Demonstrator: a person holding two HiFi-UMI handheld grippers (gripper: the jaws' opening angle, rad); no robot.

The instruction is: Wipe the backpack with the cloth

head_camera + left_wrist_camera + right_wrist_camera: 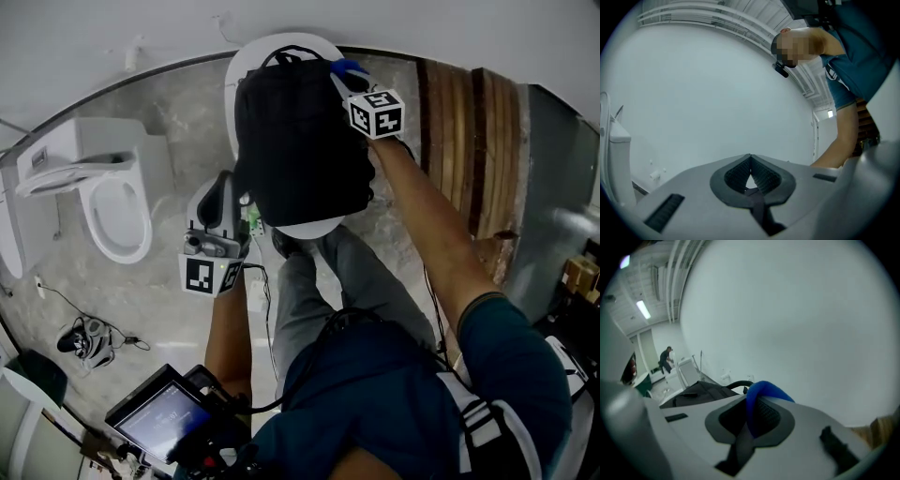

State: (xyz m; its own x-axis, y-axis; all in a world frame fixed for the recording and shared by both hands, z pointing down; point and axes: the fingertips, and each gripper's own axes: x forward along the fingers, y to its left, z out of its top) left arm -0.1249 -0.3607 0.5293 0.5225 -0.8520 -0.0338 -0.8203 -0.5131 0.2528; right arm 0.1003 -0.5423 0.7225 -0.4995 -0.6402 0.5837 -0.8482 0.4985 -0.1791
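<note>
The soft black fabric backpack [300,141] lay flat on a white oval tabletop [309,228]; we judged it limp and likely to slide under a wipe, so best steadied at its near-left edge. Just beside that edge our left gripper [225,187] had its jaws closed together on nothing. At the backpack's far-right corner our right gripper [339,75] was clamped on the thin, floppy blue cloth [348,66].

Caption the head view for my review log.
Right tongs grip blue cloth at black backpack's top; left tongs empty beside it.
</note>
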